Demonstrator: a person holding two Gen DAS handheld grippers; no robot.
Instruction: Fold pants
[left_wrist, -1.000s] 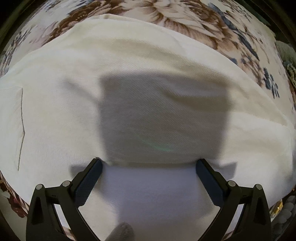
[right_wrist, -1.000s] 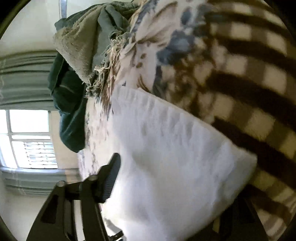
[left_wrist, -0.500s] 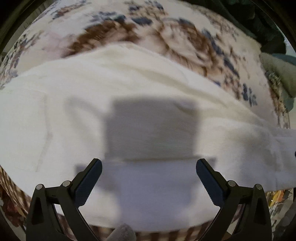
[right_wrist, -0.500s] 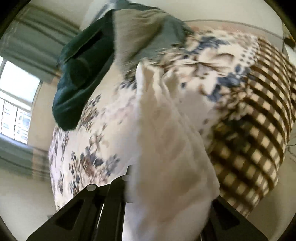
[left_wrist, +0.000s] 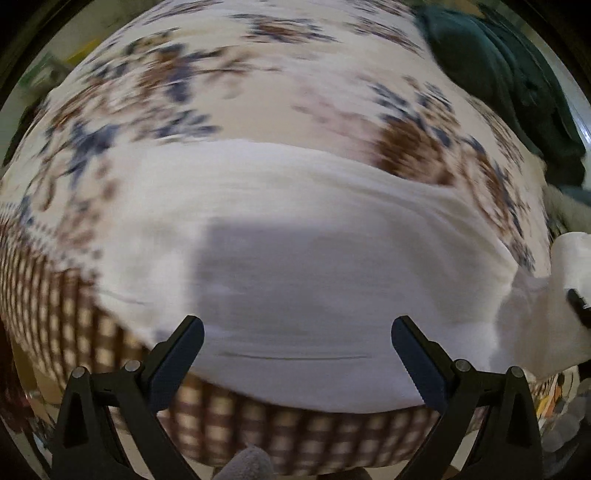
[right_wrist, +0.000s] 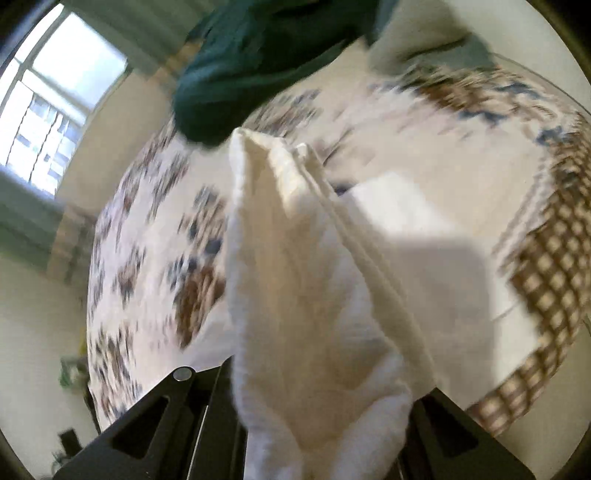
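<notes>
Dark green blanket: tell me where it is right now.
The dark green blanket lies bunched at the bedspread's far right corner in the left wrist view, beyond the white pants.

Floral bedspread (left_wrist: 280, 85) lies open; green blanket (left_wrist: 509, 85) seemingly crowds one corner

A floral bedspread (left_wrist: 258, 85) covers the bed, with white pants (left_wrist: 295, 229) and a dark green garment (left_wrist: 509, 74) lying on it.

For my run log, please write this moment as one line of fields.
step: fold pants | left gripper: open, above white pants | right gripper: shut on pants end, lifted | surface: floral bedspread
</notes>
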